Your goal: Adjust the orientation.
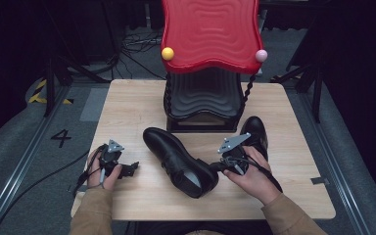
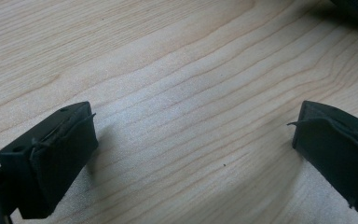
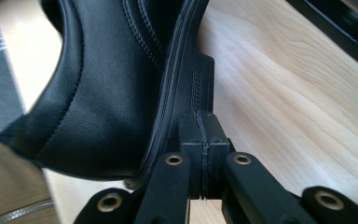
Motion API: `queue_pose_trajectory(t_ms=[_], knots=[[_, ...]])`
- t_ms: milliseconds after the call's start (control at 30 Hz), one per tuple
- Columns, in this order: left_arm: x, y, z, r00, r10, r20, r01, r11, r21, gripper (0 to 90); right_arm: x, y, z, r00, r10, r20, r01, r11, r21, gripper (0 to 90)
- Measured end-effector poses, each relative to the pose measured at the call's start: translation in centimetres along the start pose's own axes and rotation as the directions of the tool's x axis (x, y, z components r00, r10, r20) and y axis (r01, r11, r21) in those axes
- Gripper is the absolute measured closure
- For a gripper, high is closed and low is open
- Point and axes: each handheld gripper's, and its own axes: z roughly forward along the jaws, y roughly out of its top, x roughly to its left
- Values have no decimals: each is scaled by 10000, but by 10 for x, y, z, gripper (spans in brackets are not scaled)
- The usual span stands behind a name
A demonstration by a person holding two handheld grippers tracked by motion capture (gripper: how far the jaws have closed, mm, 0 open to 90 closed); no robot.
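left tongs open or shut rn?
Open. In the left gripper view the left tongs have both jaws set wide apart over bare wooden table, nothing between them.

Red wavy rack at far edge of wooden table.

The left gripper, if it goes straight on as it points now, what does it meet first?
Probably the black shoe: the left gripper points open-jawed across bare table toward it, though depth is unclear.
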Motion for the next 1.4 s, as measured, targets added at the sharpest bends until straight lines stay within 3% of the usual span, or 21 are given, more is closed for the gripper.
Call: queue_pose_trajectory(t_ms=[200,233,267,300,333,367,433,500,633,733,833,1000,1100,1267,1367,1400], knots=[[0,0,0,10000,-8,8,8,10000,6,1,-10,-3,-1,9967,398,703,-393,9992,-95,838],[0,0,0,10000,-16,10,16,10000,15,1,-12,-3,-4,9919,404,1208,-395,9992,-100,866],[0,0,0,10000,-10,4,10,10000,12,1,-14,-4,-8,9778,290,2075,-326,9994,142,815],[0,0,0,10000,-18,8,18,10000,12,1,-17,-4,-11,9781,362,2050,-364,9993,-29,823],[0,0,0,10000,-24,5,24,10000,7,1,-20,-5,-15,9858,680,1536,-640,9975,-311,814],[0,0,0,10000,-16,4,16,10000,11,1,-22,-6,-18,9877,815,1336,-754,9959,-500,805],[0,0,0,10000,-16,7,16,10000,10,1,-22,-5,-22,9847,782,1558,-712,9962,-498,797],[0,0,0,10000,-12,4,12,10000,3,1,-22,-5,-25,9867,851,1386,-772,9951,-613,784],[0,0,0,10000,-19,6,19,10000,11,1,-18,-1,-32,9941,457,985,-387,9967,-715,739],[0,0,0,10000,-22,7,22,10000,9,1,-10,7,-35,9994,-153,324,175,9974,-701,704],[0,0,0,10000,-17,6,17,10000,8,1,-2,16,-30,9957,-873,-313,865,9959,-272,677],[0,0,0,10000,-6,-4,6,10000,2,1,7,28,-10,9826,-1688,-780,1740,9825,659,637],[0,0,0,10000,-14,3,14,10000,10,1,10,32,4,9804,-1631,-1108,1761,9770,1204,623],[0,0,0,10000,-16,2,16,10000,8,1,11,37,26,9728,-1799,-1457,2066,9587,1953,657],[0,0,0,10000,-4,-4,4,10000,-1,1,12,37,35,9679,-1824,-1730,2242,9375,2660,792],[0,0,0,10000,-8,9,8,10000,15,1,12,38,37,9657,-1878,-1791,2314,9357,2664,827]])
